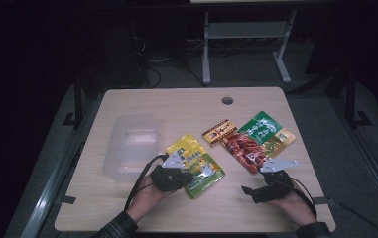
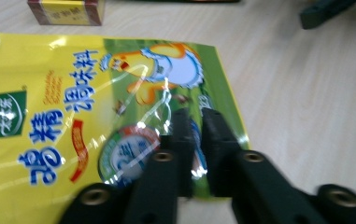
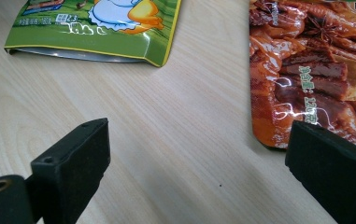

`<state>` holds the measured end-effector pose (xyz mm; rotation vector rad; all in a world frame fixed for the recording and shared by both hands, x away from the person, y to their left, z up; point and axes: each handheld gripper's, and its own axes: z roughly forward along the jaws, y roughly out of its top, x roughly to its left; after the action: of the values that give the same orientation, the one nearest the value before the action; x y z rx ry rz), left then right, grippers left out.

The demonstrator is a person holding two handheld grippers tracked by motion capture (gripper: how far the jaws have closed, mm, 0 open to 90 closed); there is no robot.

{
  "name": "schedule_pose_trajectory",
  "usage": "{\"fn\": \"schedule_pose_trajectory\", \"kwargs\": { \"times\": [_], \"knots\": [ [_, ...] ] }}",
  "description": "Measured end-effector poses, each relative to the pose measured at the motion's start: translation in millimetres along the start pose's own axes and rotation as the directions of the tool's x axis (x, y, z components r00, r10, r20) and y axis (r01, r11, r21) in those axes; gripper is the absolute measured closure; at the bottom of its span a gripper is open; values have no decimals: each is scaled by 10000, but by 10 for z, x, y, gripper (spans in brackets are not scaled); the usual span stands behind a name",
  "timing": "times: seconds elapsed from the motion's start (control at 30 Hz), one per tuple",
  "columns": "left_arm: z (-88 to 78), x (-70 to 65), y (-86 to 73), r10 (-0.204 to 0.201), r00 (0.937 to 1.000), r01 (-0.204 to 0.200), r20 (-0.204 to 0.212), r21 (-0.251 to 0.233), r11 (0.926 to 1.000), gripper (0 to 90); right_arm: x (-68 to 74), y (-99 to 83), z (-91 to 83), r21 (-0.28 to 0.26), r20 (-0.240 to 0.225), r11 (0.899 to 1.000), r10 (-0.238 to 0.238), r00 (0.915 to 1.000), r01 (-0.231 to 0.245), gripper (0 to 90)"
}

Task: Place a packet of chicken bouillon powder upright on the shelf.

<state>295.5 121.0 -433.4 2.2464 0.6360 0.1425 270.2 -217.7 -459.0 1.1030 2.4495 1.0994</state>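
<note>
Clamping the glossy yellow pouch [image 2: 73, 116] at its edge with the left gripper [image 2: 195, 140]. Lying flat, crinkled foil shining. Holding the right gripper [image 3: 196, 158] wide apart over pale wood table [image 3: 189, 116].

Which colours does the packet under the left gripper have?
The packet is mostly yellow, with a green part and blue characters; the left gripper view shows it best.

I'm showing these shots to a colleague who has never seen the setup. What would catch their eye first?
Probably the bright yellow and green pouch near the middle of the lit wooden table, with the left tool closed on its lower edge. Next, the red pouch, the green pouch and the small box clustered to the right, where the right tool hovers wide open over bare wood. A clear plastic container sits faintly at the left.
</note>
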Motion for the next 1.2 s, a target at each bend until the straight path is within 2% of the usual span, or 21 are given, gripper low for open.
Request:
{"fn": "schedule_pose_trajectory", "kwargs": {
  "times": [0.03, 0.27, 0.4, 0.53, 0.73, 0.93, 1.17, 1.2],
  "knots": [
    [22, 8, 31, 70, 9999, -70, -80, 69, 10000, 895, -2, -1, -1, 4, -4, 10000, 10, 10000, -10, 64],
    [147, 64, 177, 32, 9986, -35, -528, -56, 10000, 897, -5, -13, -3, 23, -65, 10000, 0, 10000, 0, 65],
    [254, 115, 195, -102, 9974, 103, -713, 15, 9999, 897, -9, -15, -8, 3, -87, 10000, -11, 10000, 12, 65],
    [339, 152, 174, -140, 9960, 170, -877, 341, 9993, 897, -17, -19, -18, -16, -59, 10000, 7, 10000, -7, 66],
    [371, 163, 145, -120, 9968, 153, -787, 411, 9990, 899, -23, -23, -23, -16, -37, 10000, 43, 10000, -43, 66],
    [380, 119, 142, -167, 9986, 189, -499, 424, 9989, 899, -19, -19, -22, -32, -47, 10000, 10, 10000, -10, 66],
    [410, 5, 145, -176, 9997, 169, 187, 388, 9991, 900, -28, -22, -27, -26, -31, 10000, 25, 10000, -25, 66],
    [409, -4, 149, -75, 9996, 61, 285, 479, 9988, 900, -28, -22, -28, -24, -36, 10000, 27, 10000, -27, 66]
  ]
}}
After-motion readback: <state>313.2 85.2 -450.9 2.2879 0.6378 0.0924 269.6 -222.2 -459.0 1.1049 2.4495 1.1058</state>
